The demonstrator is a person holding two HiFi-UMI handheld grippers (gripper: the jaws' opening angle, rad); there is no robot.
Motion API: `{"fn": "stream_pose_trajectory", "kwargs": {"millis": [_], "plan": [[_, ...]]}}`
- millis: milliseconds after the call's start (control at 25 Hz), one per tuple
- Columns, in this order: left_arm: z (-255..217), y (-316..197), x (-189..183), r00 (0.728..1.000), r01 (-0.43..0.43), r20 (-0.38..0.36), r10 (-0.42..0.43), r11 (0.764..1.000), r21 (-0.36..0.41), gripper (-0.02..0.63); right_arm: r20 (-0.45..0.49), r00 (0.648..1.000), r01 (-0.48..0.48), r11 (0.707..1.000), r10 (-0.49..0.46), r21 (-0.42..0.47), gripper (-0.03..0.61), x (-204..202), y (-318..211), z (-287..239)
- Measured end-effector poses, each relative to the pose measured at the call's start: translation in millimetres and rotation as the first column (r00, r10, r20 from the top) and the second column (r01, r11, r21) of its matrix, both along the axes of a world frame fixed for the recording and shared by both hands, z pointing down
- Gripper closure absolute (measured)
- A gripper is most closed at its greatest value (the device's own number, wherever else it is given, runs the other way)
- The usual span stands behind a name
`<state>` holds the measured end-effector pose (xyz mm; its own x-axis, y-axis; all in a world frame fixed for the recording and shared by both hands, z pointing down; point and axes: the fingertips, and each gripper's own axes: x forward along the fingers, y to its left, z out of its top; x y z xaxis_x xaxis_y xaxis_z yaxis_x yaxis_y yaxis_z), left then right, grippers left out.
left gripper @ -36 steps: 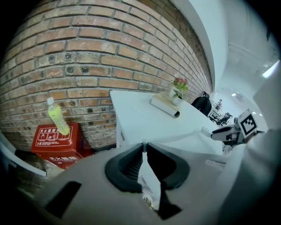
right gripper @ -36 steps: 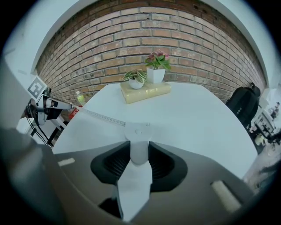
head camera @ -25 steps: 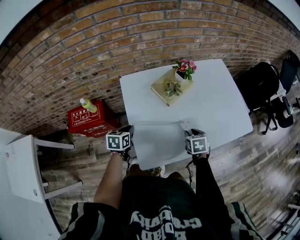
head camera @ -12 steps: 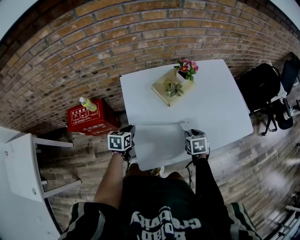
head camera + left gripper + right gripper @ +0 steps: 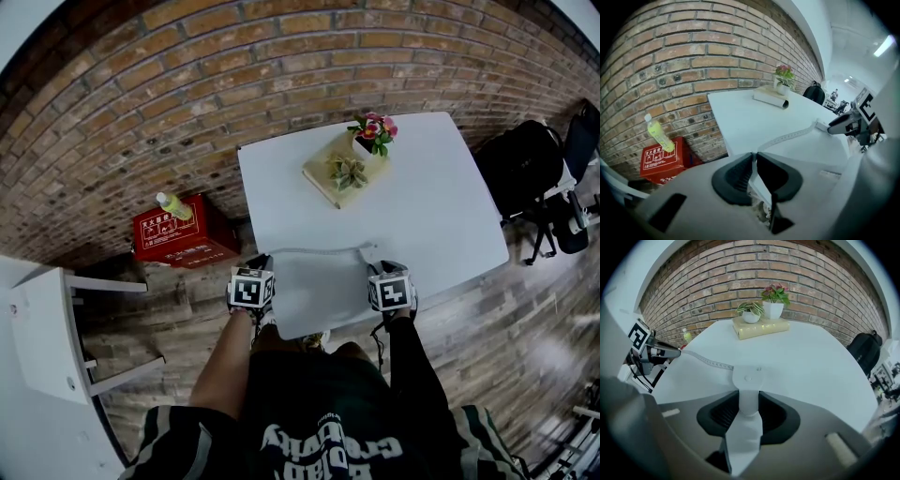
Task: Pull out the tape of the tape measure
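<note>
The pull looks well under way, perhaps nearly done. The right claw (image 5: pixel 749 411) is clamped on the white tape measure (image 5: pixel 749 377), holding it over the near edge of the worktop (image 5: pixel 422 206) towards its right-hand corner. The left claw (image 5: pixel 753 161) is pinched almost closed on the thin free end of the tape (image 5: pixel 787 137), just off the near left corner. A good length of tape is out, and it spans the near edge from one claw to the other in a shallow curve. The head view is too small to tell whether it lies on the worktop or hangs just above it. What may remain is drawing the claws further apart; how much tape is left inside cannot be seen.
</note>
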<state>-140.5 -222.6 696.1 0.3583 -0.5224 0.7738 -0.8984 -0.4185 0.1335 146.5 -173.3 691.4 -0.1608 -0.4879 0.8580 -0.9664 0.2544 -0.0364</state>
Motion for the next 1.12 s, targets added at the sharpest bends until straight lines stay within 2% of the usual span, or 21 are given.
{"fn": "stream_pose_trajectory", "kwargs": {"millis": [280, 360, 440, 480, 720, 920, 1120], "plan": [[-1, 6, 6, 0.999, -0.034, 0.01, 0.034, 0.999, 0.022, 0.551, -0.009, 1.0, 0.012, 1.0, -0.012, 0.021, 0.433, -4, 3, 4], [-6, 7, 9, 0.999, -0.046, 0.004, 0.046, 0.998, 0.041, 0.514, 0.007, 1.0, 0.013, 0.998, -0.013, 0.062, 0.428, -5, 1, 2], [-13, 8, 9, 0.999, -0.051, -0.001, 0.051, 0.996, 0.067, 0.48, 0.021, 1.0, 0.007, 0.994, -0.009, 0.107, 0.362, -6, -1, -3], [-16, 8, 8, 0.999, -0.049, -0.003, 0.049, 0.996, 0.08, 0.469, 0.022, 1.0, 0.004, 0.991, -0.007, 0.131, 0.351, -6, -2, -6], [-58, 5, -5, 0.998, -0.058, 0.002, 0.059, 0.981, 0.185, 0.462, 0.06, 0.998, -0.023, 0.96, 0.006, 0.278, 0.345, -13, -6, -48], [-116, -5, -16, 0.995, -0.102, 0.022, 0.101, 0.939, 0.328, 0.462, 0.083, 0.996, -0.052, 0.91, 0.02, 0.411, 0.35, -24, -13, -100], [-191, -1, -28, 0.99, -0.137, 0.026, 0.142, 0.868, 0.476, 0.454, 0.094, 0.994, -0.093, 0.839, 0.05, 0.536, 0.353, -39, 2, -164]]}}
